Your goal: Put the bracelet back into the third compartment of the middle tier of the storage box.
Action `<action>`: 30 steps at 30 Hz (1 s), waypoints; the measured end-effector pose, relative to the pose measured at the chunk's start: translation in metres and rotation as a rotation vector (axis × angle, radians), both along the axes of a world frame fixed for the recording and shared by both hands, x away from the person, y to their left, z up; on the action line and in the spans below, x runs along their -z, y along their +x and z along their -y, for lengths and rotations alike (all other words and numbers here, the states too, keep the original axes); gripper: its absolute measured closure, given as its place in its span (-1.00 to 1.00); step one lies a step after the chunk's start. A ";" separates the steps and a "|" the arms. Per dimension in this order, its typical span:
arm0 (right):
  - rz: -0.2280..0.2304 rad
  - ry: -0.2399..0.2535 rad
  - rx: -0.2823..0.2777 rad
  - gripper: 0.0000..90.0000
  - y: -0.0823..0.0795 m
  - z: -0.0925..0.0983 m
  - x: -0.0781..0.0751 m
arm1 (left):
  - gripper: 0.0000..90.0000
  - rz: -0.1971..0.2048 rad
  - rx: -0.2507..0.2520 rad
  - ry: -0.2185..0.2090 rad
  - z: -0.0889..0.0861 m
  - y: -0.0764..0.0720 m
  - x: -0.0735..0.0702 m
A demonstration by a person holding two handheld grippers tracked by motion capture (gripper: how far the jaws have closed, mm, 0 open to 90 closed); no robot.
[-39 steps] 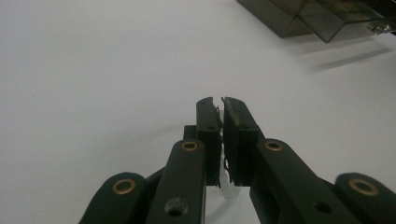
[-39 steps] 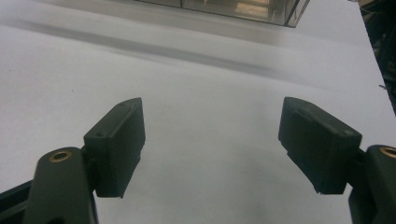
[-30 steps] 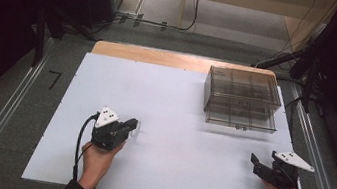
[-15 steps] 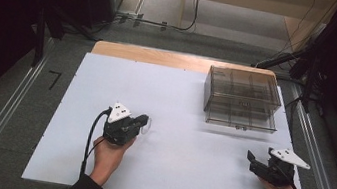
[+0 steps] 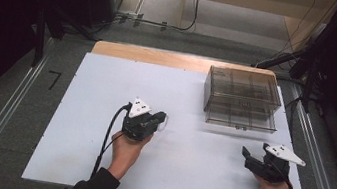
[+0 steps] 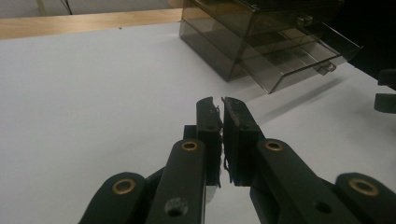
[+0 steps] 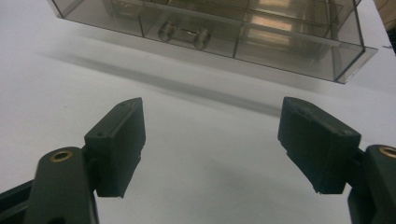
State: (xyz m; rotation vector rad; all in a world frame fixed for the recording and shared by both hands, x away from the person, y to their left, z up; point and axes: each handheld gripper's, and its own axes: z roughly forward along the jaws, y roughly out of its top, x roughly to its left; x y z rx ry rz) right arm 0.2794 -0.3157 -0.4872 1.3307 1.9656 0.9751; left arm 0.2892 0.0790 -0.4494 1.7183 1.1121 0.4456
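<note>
left gripper (image 5: 158, 122) jaws pinched on a thin clear thing, mid-counter, left of the drawer box (image 5: 241, 98); right gripper (image 5: 252, 160) jaws wide, empty; risk: flimsy piece slips out or snags drawer rim

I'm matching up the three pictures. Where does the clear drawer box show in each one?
High view: the drawer box is upper right on the white table.
Left gripper view: top right, bottom drawer pulled out, beyond the shut left claw.
Right gripper view: along the top edge, past the open right claw.
Shared landmark: the bottom drawer's small handle.
</note>
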 end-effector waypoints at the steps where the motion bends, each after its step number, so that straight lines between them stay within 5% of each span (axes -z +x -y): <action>1: 0.001 0.001 -0.004 -0.52 0.000 -0.001 0.000 | 0.91 0.002 0.003 0.001 0.003 0.001 0.000; 10: 0.015 0.029 -0.036 -0.37 0.003 -0.007 -0.004 | 0.91 0.002 0.013 -0.005 0.021 0.014 -0.004; 20: 0.069 -0.007 -0.054 -0.37 0.008 -0.028 -0.013 | 0.91 -0.001 0.030 -0.007 0.040 0.023 -0.006; 30: 0.047 0.018 -0.102 -0.34 0.017 -0.044 -0.014 | 0.91 -0.001 0.043 -0.003 0.052 0.029 -0.006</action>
